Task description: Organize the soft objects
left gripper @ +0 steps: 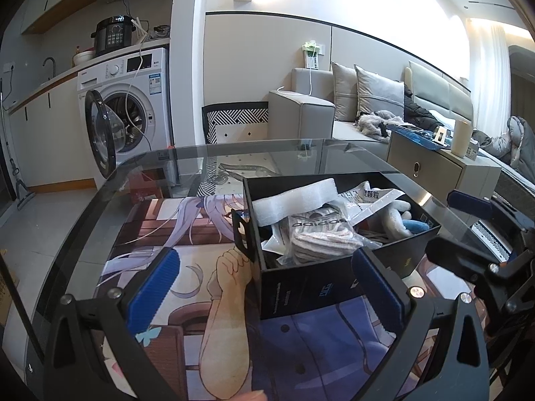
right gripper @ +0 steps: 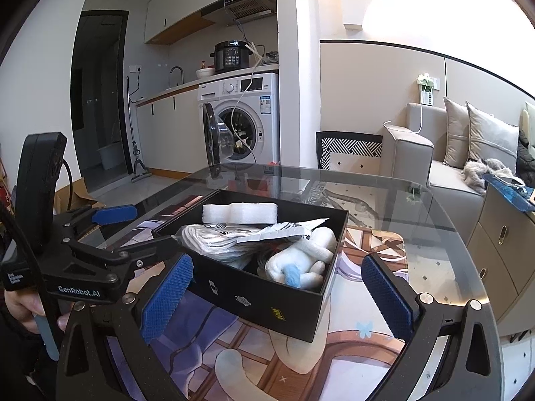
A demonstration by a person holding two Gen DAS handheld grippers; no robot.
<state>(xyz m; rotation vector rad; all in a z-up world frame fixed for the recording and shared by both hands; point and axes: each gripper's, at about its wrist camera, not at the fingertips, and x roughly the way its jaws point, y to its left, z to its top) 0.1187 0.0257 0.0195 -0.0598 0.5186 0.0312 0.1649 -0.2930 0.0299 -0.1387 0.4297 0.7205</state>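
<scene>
A black open box [left gripper: 301, 295] [right gripper: 267, 304] stands on the glass table. In it lie a white foam block [left gripper: 294, 200] [right gripper: 240, 213], a bagged striped cloth [left gripper: 321, 237] [right gripper: 214, 239], a printed packet [left gripper: 371, 198] [right gripper: 277, 230] and a white plush toy with a blue patch [left gripper: 399, 217] [right gripper: 301, 264]. My left gripper [left gripper: 265, 287] is open and empty, just in front of the box's near wall. My right gripper [right gripper: 277, 295] is open and empty, its fingers either side of the box's near corner. Each gripper shows at the edge of the other's view.
The round glass table [left gripper: 187, 163] [right gripper: 434, 220] carries an anime-print mat [left gripper: 187, 234] [right gripper: 374, 244]. A grey cabinet [left gripper: 444, 163] [right gripper: 501, 250] stands at the right. Behind are a sofa [left gripper: 301, 113], a chair [left gripper: 234, 123] and a washing machine with its door open [left gripper: 127, 100] [right gripper: 244, 123].
</scene>
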